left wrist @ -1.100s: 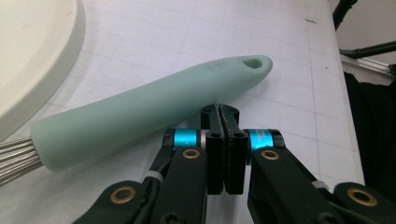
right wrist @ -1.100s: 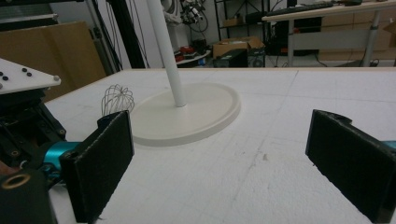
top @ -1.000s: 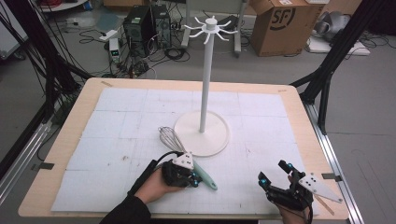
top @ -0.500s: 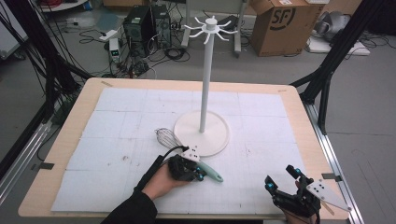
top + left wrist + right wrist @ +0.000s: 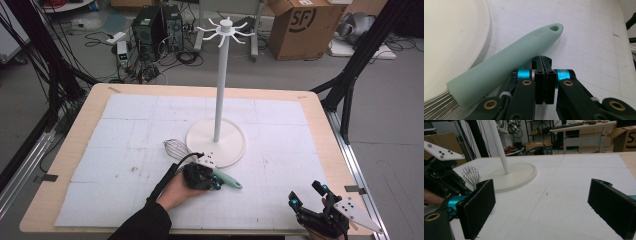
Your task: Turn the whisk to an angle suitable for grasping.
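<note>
1. The whisk (image 5: 200,162) lies on the white mat, its wire end at the left and its mint handle pointing right and near, along the near-left edge of the stand's round base (image 5: 232,150).
2. The left gripper (image 5: 214,181) sits low beside the handle, jaws pressed together on nothing.
3. The right gripper (image 5: 307,195), near the table's near-right corner, has its jaws spread wide and holds nothing.
</note>
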A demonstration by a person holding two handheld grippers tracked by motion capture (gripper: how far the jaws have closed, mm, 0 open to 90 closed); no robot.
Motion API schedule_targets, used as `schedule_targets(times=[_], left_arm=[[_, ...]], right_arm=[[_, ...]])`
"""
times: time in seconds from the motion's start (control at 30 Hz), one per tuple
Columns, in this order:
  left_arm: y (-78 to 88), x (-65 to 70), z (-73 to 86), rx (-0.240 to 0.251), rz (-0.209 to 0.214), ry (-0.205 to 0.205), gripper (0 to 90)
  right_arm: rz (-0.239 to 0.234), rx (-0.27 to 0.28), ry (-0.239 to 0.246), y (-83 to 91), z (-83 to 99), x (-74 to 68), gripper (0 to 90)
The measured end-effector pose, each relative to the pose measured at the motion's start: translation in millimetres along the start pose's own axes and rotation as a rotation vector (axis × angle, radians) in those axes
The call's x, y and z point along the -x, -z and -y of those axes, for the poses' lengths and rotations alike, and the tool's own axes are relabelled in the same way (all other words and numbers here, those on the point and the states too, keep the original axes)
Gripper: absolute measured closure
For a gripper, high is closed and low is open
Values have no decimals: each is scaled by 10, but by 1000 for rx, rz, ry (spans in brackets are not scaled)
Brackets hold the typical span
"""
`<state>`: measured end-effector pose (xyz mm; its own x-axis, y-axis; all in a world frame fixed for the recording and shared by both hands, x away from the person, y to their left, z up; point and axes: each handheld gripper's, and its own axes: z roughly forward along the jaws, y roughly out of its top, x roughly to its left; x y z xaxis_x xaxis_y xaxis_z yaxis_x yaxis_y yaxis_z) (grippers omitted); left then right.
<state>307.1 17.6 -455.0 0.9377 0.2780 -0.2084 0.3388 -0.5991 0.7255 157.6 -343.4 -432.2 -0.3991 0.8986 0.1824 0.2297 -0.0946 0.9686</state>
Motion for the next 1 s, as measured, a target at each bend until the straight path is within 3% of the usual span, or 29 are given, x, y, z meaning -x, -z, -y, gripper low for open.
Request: schedule_targets(times=[0.4, 0.83, 1.0], left_arm=[[-5, 17, -37, -22, -21, -24, 893], [3, 23, -28, -17, -5, -11, 876], [50, 54, -40, 13, 14, -12, 863]], right_arm=[[-1, -3, -7, 4, 0, -9, 66], [7, 7, -18, -16, -7, 0, 66], [2, 3, -25, -70, -12, 10, 66]])
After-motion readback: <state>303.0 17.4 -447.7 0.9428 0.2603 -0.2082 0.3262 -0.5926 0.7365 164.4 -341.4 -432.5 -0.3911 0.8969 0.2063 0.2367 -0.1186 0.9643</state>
